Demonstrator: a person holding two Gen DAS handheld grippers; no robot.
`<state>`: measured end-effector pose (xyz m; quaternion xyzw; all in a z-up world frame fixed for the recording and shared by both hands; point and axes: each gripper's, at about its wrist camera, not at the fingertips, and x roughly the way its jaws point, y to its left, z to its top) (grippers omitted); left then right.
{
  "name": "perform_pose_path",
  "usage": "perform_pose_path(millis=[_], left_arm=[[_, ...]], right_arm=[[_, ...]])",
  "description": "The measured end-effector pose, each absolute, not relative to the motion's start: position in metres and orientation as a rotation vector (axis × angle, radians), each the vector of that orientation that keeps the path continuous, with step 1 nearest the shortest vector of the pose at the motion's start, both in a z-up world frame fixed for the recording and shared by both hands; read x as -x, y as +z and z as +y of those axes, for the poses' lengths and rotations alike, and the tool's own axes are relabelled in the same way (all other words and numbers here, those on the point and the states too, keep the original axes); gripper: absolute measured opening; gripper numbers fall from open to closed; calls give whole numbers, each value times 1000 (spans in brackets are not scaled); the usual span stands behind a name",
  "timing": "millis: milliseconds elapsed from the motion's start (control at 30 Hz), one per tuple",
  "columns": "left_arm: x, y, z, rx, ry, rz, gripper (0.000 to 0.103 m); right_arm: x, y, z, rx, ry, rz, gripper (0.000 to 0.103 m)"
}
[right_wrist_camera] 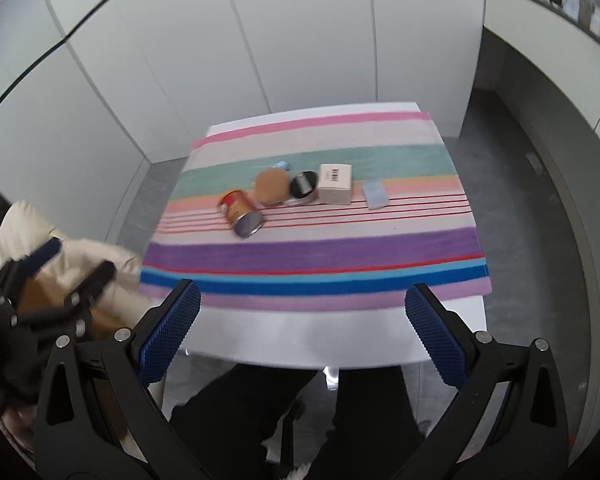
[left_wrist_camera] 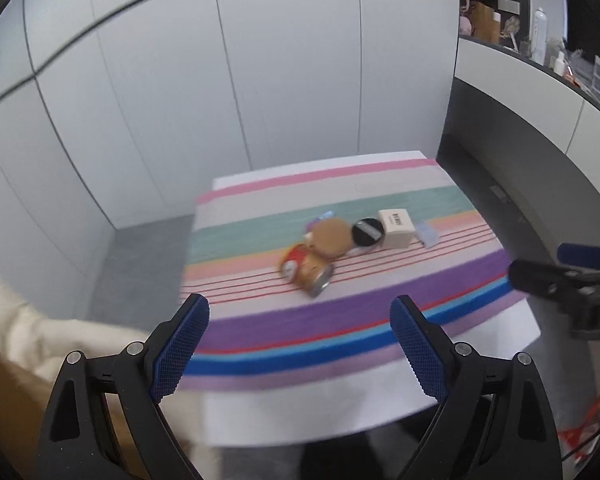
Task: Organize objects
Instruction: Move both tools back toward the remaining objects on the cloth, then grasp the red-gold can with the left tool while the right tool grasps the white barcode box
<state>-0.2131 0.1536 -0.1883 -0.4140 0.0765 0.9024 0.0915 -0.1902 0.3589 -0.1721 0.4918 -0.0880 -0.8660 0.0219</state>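
Closest in, the left hand-held gripper (left_wrist_camera: 300, 344) hangs over the near edge of the worktop (left_wrist_camera: 340, 408) with its blue-padded fingers (left_wrist_camera: 182, 344) spread wide and nothing between them. The right hand-held gripper (right_wrist_camera: 302, 334) hovers just short of the same edge, equally wide and empty; below it a person's dark-trousered legs (right_wrist_camera: 284, 412) show under the white worktop (right_wrist_camera: 300, 332). A striped cloth (right_wrist_camera: 316, 248) in pink, teal, purple and blue covers most of the top. To the left, off the worktop, lies a cream fabric bag (right_wrist_camera: 60, 248).

The things to sort sit in a loose row across the thin red stripes, well beyond both grippers. A red and tan can (right_wrist_camera: 241, 213) lies on its side at the left, its silver end toward the near edge. Just beside it is a round tan puff (right_wrist_camera: 271, 187), with a small blue packet (right_wrist_camera: 282, 165) peeking out behind. Next comes a round black compact (right_wrist_camera: 303, 188), touching a cream box (right_wrist_camera: 335, 183) that bears a barcode; the print is too small to read. A pale blue sachet (right_wrist_camera: 374, 195) lies flat at the right end, slightly apart.
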Motion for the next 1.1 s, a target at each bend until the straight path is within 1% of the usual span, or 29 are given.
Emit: perform_pose_path(millis=[200, 233, 367, 433, 567, 700, 767, 800, 833, 900, 967, 1100], left_arm=[[290, -258, 172, 1344, 2663, 273, 93], [295, -265, 171, 1345, 2652, 270, 93], [329, -302, 167, 1402, 2543, 163, 93], [347, -321, 168, 1436, 2523, 186, 93], [365, -338, 170, 1446, 2508, 219, 93], [375, -346, 174, 1419, 2472, 231, 93], [377, -350, 179, 1406, 2469, 269, 91], [378, -353, 181, 1396, 2466, 282, 84], [379, -355, 184, 1394, 2457, 281, 81], [378, -356, 185, 1379, 2470, 248, 80], [381, -356, 184, 1388, 2478, 220, 80], [382, -352, 174, 1439, 2481, 96, 80]], right_arm=[[264, -232, 378, -1688, -2662, -229, 103], [278, -246, 381, -1717, -2649, -225, 103], [319, -286, 387, -1774, -2632, -186, 103], [339, -304, 387, -1783, -2635, -156, 103], [374, -332, 384, -1789, -2630, -167, 103], [400, -345, 375, -1767, -2637, -147, 101], [410, -351, 366, -1773, -2651, -73, 97], [414, -355, 363, -1784, -2652, -35, 91], [416, -359, 360, -1799, -2652, -1, 87], [421, -368, 356, -1837, -2643, 37, 64], [420, -371, 354, -1829, -2670, 80, 61], [418, -369, 354, -1805, -2663, 74, 60]])
